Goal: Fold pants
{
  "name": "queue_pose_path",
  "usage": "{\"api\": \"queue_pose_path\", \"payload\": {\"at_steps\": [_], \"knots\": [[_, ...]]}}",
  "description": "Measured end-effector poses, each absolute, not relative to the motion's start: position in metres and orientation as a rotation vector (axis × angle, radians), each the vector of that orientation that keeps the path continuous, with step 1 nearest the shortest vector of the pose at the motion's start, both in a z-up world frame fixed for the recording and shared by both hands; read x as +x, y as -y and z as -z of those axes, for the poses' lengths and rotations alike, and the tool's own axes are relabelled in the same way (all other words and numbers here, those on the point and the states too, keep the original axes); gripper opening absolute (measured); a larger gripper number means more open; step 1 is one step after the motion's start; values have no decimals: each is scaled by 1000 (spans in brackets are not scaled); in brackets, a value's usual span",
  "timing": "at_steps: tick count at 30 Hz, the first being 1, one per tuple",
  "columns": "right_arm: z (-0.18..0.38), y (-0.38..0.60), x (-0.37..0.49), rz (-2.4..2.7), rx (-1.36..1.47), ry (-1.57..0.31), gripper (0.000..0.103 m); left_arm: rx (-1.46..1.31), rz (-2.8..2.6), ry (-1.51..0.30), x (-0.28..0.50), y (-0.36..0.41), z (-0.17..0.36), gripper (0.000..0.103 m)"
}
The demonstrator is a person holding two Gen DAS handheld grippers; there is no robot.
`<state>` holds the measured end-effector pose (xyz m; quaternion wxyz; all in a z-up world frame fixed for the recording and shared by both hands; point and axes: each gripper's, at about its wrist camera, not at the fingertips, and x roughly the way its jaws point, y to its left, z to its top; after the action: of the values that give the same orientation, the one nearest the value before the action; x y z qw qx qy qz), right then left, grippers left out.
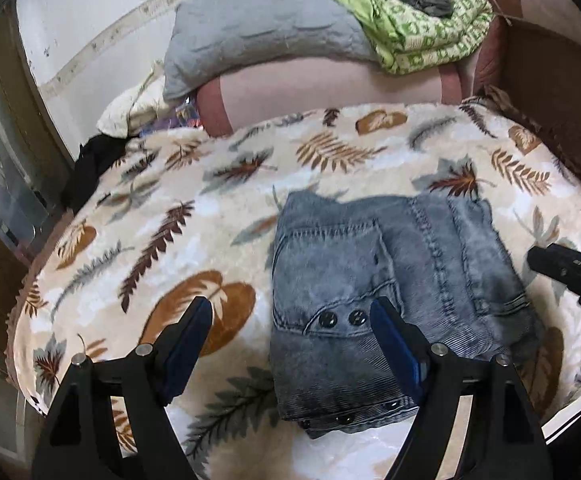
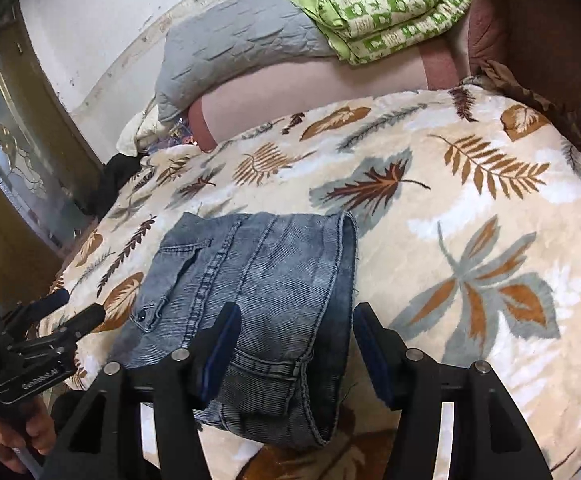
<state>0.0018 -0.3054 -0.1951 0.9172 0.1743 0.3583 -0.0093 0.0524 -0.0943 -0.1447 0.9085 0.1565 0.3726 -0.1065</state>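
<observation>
A pair of grey-blue jeans (image 1: 350, 256) lies folded into a compact rectangle on a cream blanket with a leaf print (image 1: 162, 208). My left gripper (image 1: 290, 306) hovers open over the pants' left edge, one finger above the blanket and the other above the denim near two dark buttons. The right wrist view shows the same jeans (image 2: 258, 264), with my right gripper (image 2: 296, 308) open above their near right edge and the pads apart from the cloth. The right gripper (image 1: 562, 268) enters at the far right. The left gripper (image 2: 78, 306), held by a hand, shows at lower left.
At the back lie a grey pillow (image 1: 258, 36), a pink bolster (image 1: 330, 92) and a green patterned quilt (image 1: 422, 36). Dark cloth (image 1: 94, 164) hangs at the bed's left edge by a glass-panelled door (image 2: 18, 148). A brown headboard (image 1: 554, 92) borders the right.
</observation>
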Motion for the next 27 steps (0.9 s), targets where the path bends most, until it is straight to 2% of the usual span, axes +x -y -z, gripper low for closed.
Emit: {"api": "queue_pose_path", "payload": {"at_steps": [11,27], "knots": [[183,293,-4,52,268,-686,64,352,205,-708,41,101,122,83],[190,292,1,103,239,-715,68,359,158,-730,49,95,127,84]]}}
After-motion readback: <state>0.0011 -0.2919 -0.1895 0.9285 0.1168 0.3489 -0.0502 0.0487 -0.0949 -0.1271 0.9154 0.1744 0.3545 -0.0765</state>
